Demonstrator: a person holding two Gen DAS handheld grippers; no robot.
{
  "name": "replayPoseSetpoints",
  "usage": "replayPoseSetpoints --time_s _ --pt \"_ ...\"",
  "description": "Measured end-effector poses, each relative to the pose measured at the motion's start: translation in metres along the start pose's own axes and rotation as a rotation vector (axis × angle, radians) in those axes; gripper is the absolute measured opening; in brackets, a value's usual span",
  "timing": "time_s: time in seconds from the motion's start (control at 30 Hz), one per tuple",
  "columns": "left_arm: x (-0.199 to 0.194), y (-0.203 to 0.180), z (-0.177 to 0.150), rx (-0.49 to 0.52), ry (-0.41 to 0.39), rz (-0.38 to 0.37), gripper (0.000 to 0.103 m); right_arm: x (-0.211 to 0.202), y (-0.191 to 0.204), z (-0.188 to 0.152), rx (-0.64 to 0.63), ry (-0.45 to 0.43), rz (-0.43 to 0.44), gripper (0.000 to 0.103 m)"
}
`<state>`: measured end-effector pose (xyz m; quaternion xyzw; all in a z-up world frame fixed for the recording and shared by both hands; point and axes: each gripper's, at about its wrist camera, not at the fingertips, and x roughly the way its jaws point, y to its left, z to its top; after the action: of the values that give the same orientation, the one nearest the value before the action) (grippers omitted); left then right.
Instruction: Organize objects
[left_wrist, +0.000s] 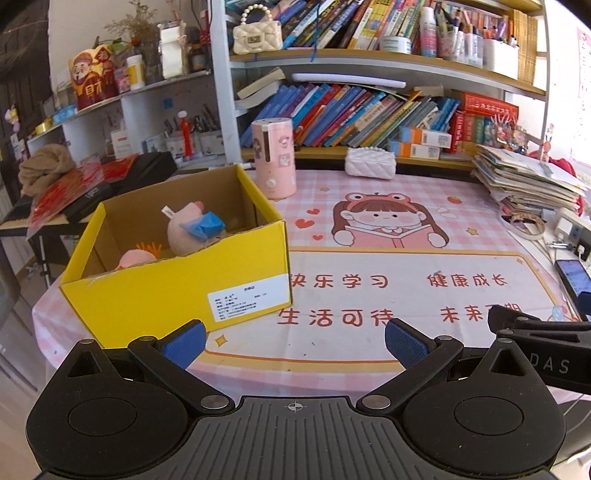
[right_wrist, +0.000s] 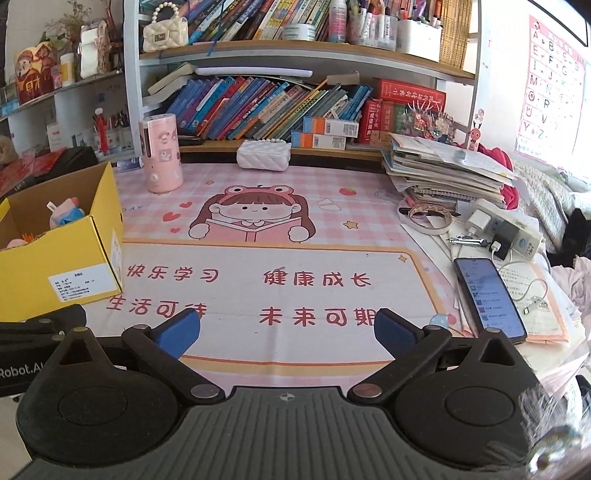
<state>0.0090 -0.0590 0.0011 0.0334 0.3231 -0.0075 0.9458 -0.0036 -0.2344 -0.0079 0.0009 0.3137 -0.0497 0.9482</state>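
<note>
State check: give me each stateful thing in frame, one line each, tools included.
Left tool: open, nothing between the fingers.
Right tool: open, nothing between the fingers.
Yellow cardboard box: open-topped, upright on the mat.
Pink plush toy: inside the box, leaning.
Phone: screen lit, lying flat on papers.
Pink cylindrical humidifier: upright.
White quilted purse: lying at the back of the mat, closed.

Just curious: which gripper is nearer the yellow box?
Left. The left gripper hovers open just in front of the yellow box; the right gripper, also open, sits farther off to the box's right.
</note>
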Motion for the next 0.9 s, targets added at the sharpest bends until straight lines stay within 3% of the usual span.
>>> replayPoseSetpoints --time_s 0.9 --pt "-0.007 0.024 -0.014 -0.03 0.032 0.004 0.103 -0.006 0.026 -0.011 -0.028 0.031 0.01 0.103"
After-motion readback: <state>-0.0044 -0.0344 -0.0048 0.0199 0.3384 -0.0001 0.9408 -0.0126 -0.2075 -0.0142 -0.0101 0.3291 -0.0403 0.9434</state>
